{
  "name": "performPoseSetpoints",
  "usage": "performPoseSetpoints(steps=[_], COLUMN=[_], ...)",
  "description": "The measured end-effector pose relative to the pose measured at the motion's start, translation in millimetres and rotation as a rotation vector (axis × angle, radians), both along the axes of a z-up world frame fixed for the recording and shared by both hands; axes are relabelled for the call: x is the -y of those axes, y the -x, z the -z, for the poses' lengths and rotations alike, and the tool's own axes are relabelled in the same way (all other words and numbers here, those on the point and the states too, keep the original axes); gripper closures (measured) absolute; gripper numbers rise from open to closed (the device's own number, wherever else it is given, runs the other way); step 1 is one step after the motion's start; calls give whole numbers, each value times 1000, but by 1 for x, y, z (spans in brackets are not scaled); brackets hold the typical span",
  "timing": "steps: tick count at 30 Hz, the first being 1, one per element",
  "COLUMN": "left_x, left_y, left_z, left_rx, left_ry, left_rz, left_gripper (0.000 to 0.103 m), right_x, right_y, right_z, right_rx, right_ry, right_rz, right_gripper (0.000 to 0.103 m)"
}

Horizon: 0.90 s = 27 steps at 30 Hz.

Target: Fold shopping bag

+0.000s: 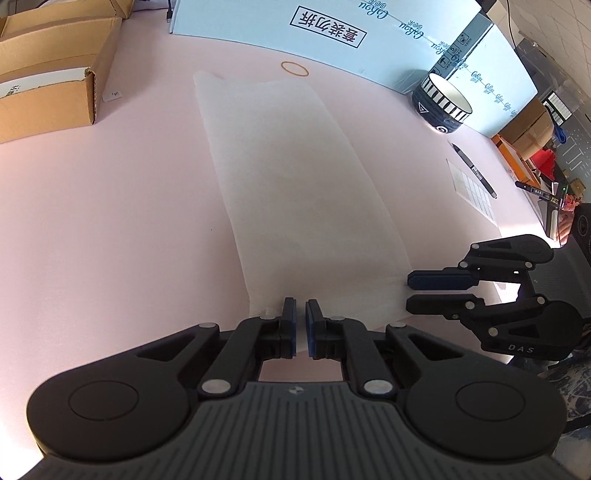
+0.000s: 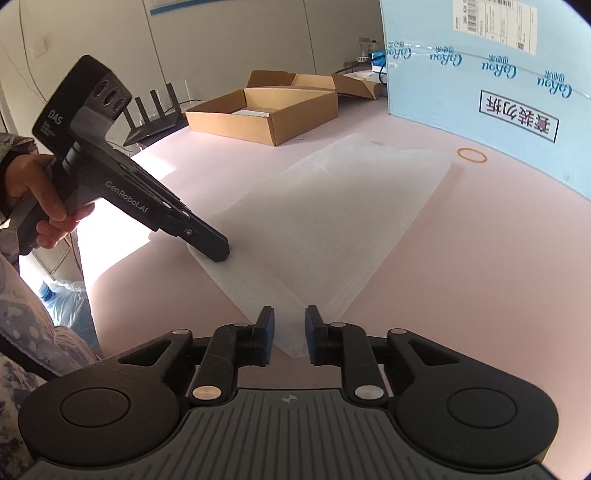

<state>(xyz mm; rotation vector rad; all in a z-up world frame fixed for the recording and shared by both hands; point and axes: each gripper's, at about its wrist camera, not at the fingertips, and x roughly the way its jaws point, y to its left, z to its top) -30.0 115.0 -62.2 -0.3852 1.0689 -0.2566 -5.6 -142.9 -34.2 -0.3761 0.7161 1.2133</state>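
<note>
Lying flat on the pink table (image 1: pixel 110 206), the white shopping bag (image 1: pixel 295 177) stretches as a long strip from the near edge toward the blue carton (image 1: pixel 258 22) at the back. Its two near corners each have a gripper at them.

The left gripper (image 1: pixel 300 325) is closed down tight on the bag's near left corner; only a thin sliver shows between its blue pads (image 1: pixel 291 321), with the bag's edge caught there. In the right wrist view the same tool slants down from a hand (image 2: pixel 33 199), its tip resting on the bag's corner.

The right gripper (image 2: pixel 289 332) has its jaws parted, and the bag's other near corner lies in the gap between them; the pads are not pressing it. From the left view it comes in sideways at the bag's right edge.

Beyond the bag's far end lies a rubber band (image 1: pixel 294 68), just in front of the carton. A striped bowl (image 1: pixel 441 103) stands to the right, with a pen (image 1: pixel 474 170) nearer. An open cardboard box (image 2: pixel 266 110) sits at the left.
</note>
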Motion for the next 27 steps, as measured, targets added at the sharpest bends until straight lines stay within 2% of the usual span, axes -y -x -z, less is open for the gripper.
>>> performPoseSetpoints(steps=[2, 4, 9, 13, 15, 19, 27], left_x=[-5, -12, -17, -22, -22, -23, -24], left_y=[-4, -7, -14, -19, -20, -20, -19], left_z=[2, 5, 7, 10, 11, 12, 16], left_rx=[-30, -66, -109, -143, -151, -154, -153], left_ry=[33, 74, 101, 130, 136, 142, 170], left_rz=[-12, -31, -13, -6, -1, -3, -28], left_gripper=[97, 97, 97, 97, 97, 97, 97], right_x=[4, 7, 6, 3, 2, -2, -10], right_y=[7, 22, 45, 50, 51, 46, 43], right_z=[-6, -10, -6, 5, 12, 20, 29], right_rx=[57, 171, 465, 598, 634, 698, 769], right_ry=[12, 49, 154, 204, 223, 229, 246], right_rz=[-52, -136, -337, -497, -561, -611, -717], right_gripper=[80, 80, 80, 80, 80, 80, 81])
